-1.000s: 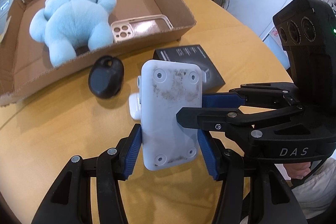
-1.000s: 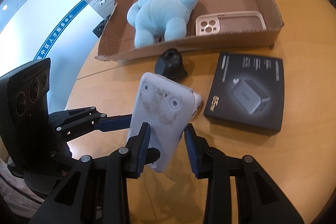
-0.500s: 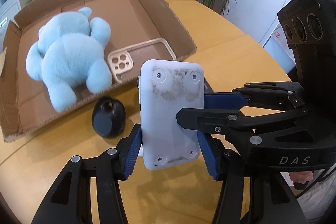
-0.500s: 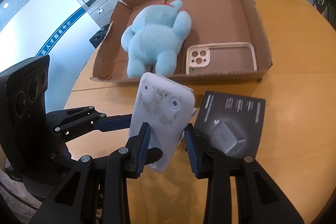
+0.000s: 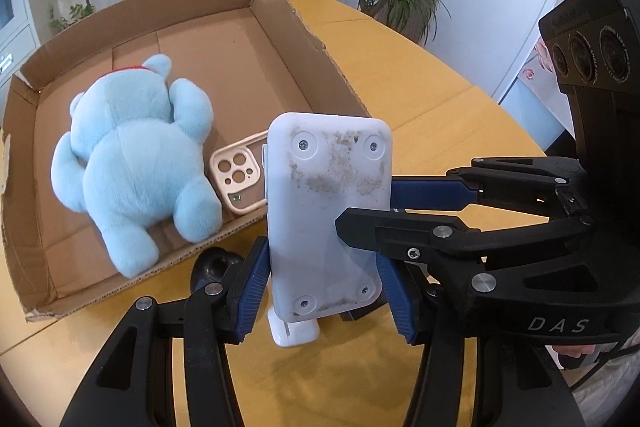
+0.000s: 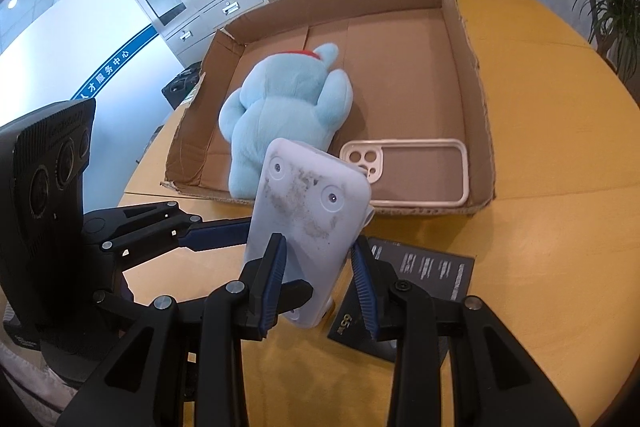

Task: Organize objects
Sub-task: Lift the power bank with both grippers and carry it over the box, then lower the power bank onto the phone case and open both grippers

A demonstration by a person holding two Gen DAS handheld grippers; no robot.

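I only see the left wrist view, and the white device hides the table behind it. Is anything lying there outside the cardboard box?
Observer: Yes. A black charger box lies flat on the table, just outside the cardboard box.
Operator: And the half-hidden phone case?
Observer: The phone case lies flat along the near wall, beside the plush toy.
Operator: Right gripper's hold?
Observer: The right gripper has its fingers on both sides of the white device, near its lower end.
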